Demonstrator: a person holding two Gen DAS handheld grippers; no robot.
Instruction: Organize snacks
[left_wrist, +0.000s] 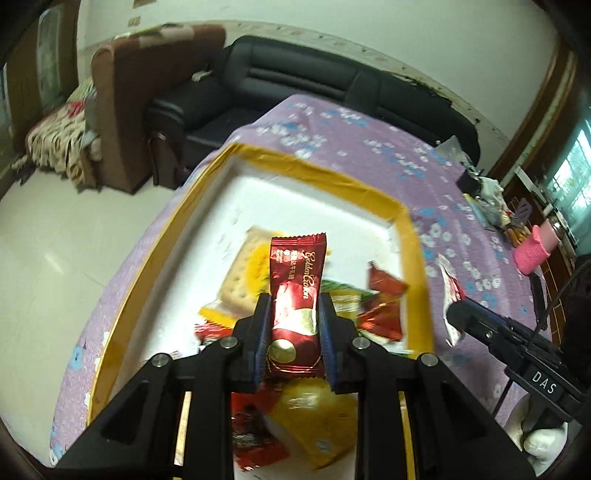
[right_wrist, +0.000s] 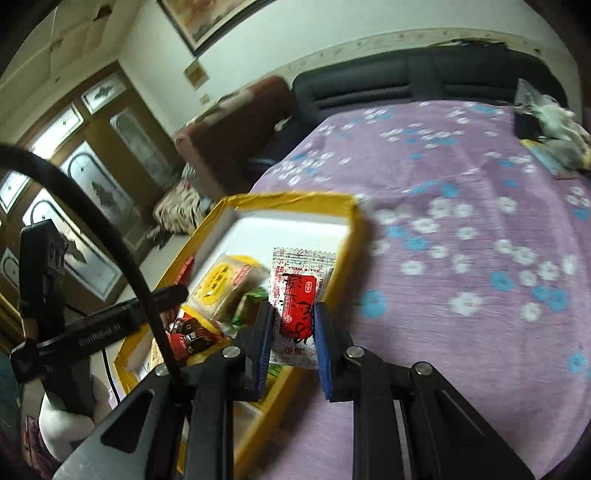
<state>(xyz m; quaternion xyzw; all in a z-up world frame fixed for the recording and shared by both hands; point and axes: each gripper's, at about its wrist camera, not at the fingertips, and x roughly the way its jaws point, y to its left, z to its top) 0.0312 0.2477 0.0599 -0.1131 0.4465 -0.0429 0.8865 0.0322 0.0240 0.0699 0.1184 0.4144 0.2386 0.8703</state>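
My left gripper (left_wrist: 294, 306) is shut on a dark red Golden Crown candy wrapper (left_wrist: 295, 273), held upright over the yellow-rimmed white box (left_wrist: 317, 170). Inside the box lie a cracker pack (left_wrist: 238, 277), red candies (left_wrist: 384, 295) and a yellow packet (left_wrist: 317, 424). My right gripper (right_wrist: 293, 314) is shut on a white and red sachet (right_wrist: 299, 291), hanging above the box's right wall (right_wrist: 354, 221). The right gripper (left_wrist: 452, 314) also shows in the left wrist view, at the right with its sachet (left_wrist: 448, 288). The left gripper's body (right_wrist: 110, 325) crosses the right wrist view at the left.
The box sits on a table under a purple flowered cloth (right_wrist: 461, 221). Clutter and a pink object (left_wrist: 532, 251) lie at the table's far right edge. A black sofa (left_wrist: 295, 70) and a brown armchair (left_wrist: 122, 110) stand behind the table.
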